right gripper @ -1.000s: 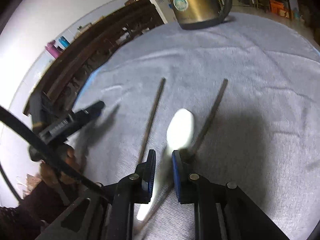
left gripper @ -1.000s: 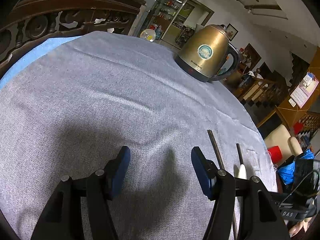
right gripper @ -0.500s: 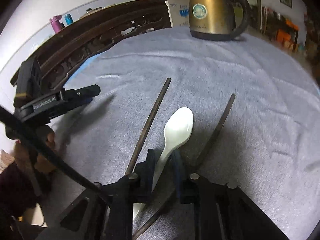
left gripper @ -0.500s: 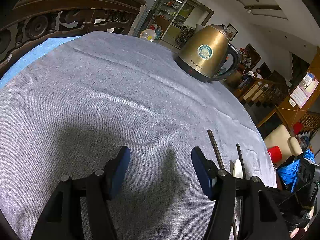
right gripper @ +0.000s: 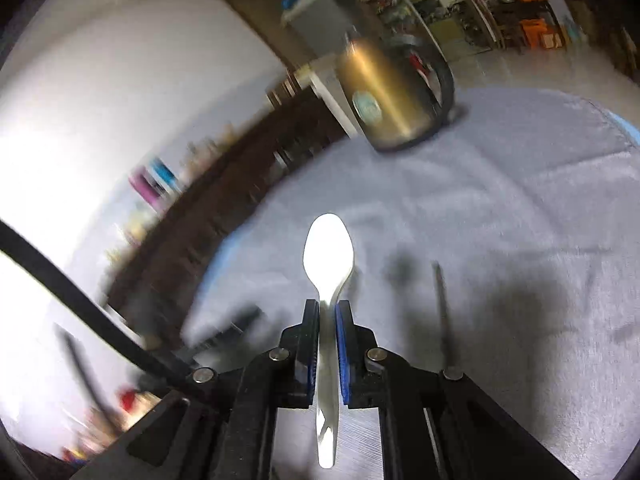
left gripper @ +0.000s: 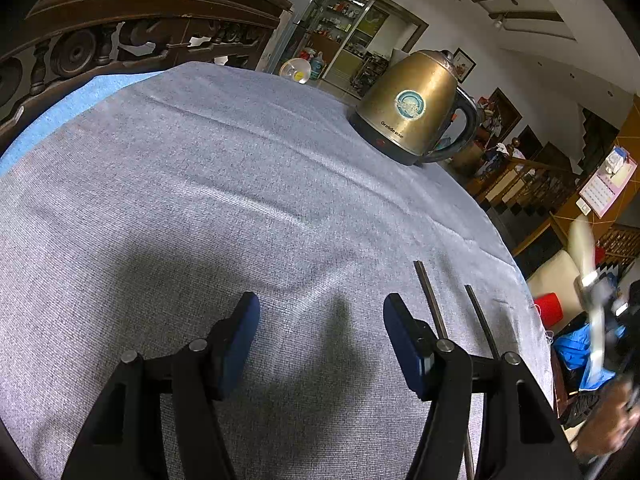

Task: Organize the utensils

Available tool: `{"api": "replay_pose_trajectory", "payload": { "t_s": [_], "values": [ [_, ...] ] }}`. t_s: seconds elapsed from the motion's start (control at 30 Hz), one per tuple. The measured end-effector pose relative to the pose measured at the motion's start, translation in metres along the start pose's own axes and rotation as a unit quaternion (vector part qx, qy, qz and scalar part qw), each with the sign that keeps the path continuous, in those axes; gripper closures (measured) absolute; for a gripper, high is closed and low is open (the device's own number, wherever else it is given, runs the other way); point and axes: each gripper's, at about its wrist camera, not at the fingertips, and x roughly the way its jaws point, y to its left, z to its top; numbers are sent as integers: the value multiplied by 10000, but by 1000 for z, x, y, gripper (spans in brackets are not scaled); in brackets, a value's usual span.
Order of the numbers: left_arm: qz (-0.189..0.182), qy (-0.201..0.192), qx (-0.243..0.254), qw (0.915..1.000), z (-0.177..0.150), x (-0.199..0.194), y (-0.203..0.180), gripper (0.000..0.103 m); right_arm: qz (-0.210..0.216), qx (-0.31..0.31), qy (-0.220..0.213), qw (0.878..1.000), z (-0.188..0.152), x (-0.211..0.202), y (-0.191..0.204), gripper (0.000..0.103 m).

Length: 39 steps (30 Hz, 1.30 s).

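My right gripper (right gripper: 328, 305) is shut on the handle of a white plastic spoon (right gripper: 328, 252), its jaws closing tight on it. It holds the spoon in the air, bowl pointing forward above the grey tablecloth (right gripper: 500, 208). In the left wrist view the lifted spoon (left gripper: 582, 248) is a pale blur off the table's right edge. Two dark chopsticks (left gripper: 430, 296) (left gripper: 478, 312) lie side by side on the cloth, just right of my left gripper (left gripper: 322, 304). That gripper hovers open over bare cloth with nothing between its fingers. One chopstick (right gripper: 442, 308) shows in the right wrist view.
A brass electric kettle (left gripper: 408, 116) stands at the far right of the table and appears blurred as the kettle (right gripper: 384, 96) in the right wrist view. A carved dark wooden bench back (left gripper: 100, 48) runs along the far left edge. A chair and red object lie beyond the right edge.
The right gripper closed on the spoon's handle and lifted it off the cloth from between the chopsticks, tilting upward. The left gripper stayed still and open.
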Motion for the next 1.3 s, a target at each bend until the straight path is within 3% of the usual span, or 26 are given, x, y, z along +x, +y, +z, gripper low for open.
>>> {"api": "replay_pose_trajectory", "payload": {
  "t_s": [0.1,0.23,0.43,0.67,0.97,1.17,1.3],
  "values": [
    [0,-1,1,10000,0,0,0,38,774,288,-263,9962,18,-18,7,93],
    [1,-2,0,10000,0,0,0,38,1286,591,-710,9874,31,-38,10,91],
    [0,-5,1,10000,0,0,0,38,1522,579,-868,9828,46,-48,19,90],
    [-16,-11,-7,10000,0,0,0,37,1171,781,-779,9870,34,-47,-10,90],
    [-37,-16,-16,10000,0,0,0,37,469,944,-240,9941,10,-25,-48,89],
    [-38,-19,-17,10000,-1,0,0,37,229,1167,-103,9928,-8,-22,-72,63],
    [-51,-24,-25,10000,0,0,0,37,-115,976,154,9950,1,-9,-77,60]
  ]
}}
